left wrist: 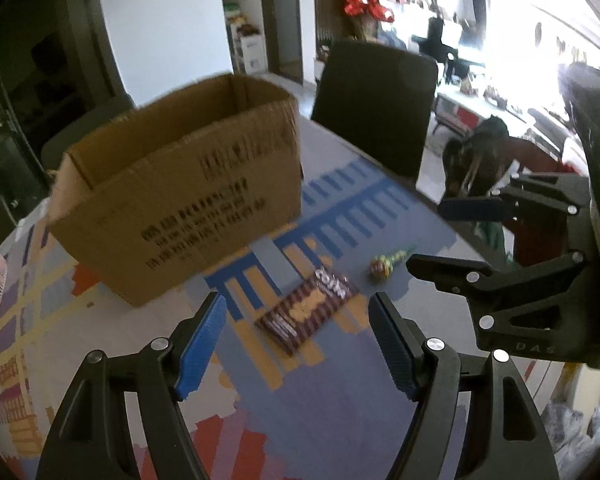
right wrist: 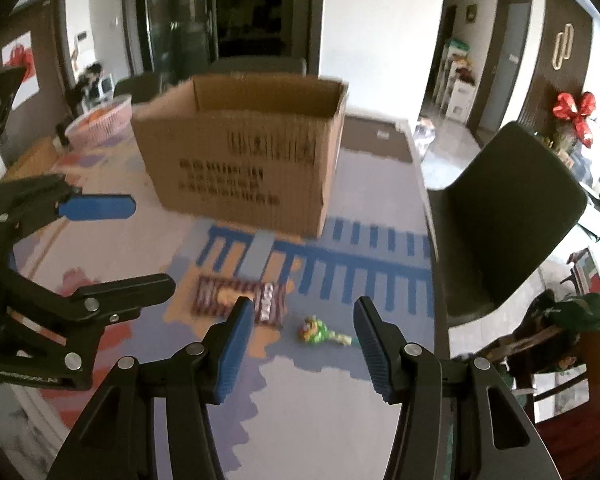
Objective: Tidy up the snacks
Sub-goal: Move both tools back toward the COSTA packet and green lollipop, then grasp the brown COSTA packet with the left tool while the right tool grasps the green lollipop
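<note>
A flat brown striped snack packet (left wrist: pixel 307 311) lies on the patterned tablecloth, just ahead of my open, empty left gripper (left wrist: pixel 298 328). A green and yellow wrapped lollipop (left wrist: pixel 386 265) lies to its right. An open cardboard box (left wrist: pixel 180 196) stands behind them. In the right wrist view the packet (right wrist: pixel 240 300) and the lollipop (right wrist: pixel 320 331) lie ahead of my open, empty right gripper (right wrist: pixel 304 334), with the box (right wrist: pixel 244 152) beyond. Each gripper shows in the other's view: the right one (left wrist: pixel 460 236) and the left one (right wrist: pixel 128 240), both held above the table.
A dark chair (left wrist: pixel 374 108) stands at the table's far right edge; it also shows in the right wrist view (right wrist: pixel 504 216). A pink basket (right wrist: pixel 100 120) sits at the far left of the table. The tablecloth (right wrist: pixel 320 400) covers the table in front.
</note>
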`<action>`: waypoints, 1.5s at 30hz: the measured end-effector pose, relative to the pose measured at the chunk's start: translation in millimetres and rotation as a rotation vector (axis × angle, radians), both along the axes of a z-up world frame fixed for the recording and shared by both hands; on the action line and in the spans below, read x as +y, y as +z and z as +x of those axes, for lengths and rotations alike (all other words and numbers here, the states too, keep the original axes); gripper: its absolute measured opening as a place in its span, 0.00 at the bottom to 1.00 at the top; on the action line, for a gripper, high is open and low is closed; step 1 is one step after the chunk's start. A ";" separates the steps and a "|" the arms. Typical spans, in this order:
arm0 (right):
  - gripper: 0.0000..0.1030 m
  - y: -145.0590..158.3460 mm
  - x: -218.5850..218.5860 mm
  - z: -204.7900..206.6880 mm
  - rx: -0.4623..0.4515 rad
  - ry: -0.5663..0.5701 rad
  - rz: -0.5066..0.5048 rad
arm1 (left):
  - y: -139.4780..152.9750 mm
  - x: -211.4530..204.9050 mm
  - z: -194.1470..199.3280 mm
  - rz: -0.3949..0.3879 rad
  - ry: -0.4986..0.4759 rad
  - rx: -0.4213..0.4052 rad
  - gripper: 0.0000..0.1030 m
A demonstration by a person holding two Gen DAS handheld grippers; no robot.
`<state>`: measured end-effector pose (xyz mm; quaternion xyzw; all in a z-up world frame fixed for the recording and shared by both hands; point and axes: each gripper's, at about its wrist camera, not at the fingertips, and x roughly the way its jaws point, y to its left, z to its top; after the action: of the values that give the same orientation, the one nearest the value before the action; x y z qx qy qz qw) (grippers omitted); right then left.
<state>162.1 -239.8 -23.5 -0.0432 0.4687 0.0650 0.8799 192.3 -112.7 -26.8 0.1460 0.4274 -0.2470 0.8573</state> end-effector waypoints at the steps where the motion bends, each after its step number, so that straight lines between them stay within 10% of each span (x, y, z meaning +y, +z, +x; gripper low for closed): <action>1: 0.51 -5.6 -0.3 0.7 0.022 0.009 -0.008 | -3.2 -1.6 1.4 0.008 -0.006 0.011 0.71; 30: 0.51 -88.4 -6.6 34.6 0.271 0.166 -0.144 | -87.4 -33.5 52.3 0.211 -0.093 0.212 0.72; 45: 0.39 -95.9 -15.0 56.5 0.283 0.174 -0.031 | -85.0 -34.3 87.4 0.112 -0.040 0.283 0.70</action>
<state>218.6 -254.8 -119.4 -0.0876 0.5833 0.1390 0.7954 279.8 -147.0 -111.8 0.1660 0.5540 -0.2580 0.7739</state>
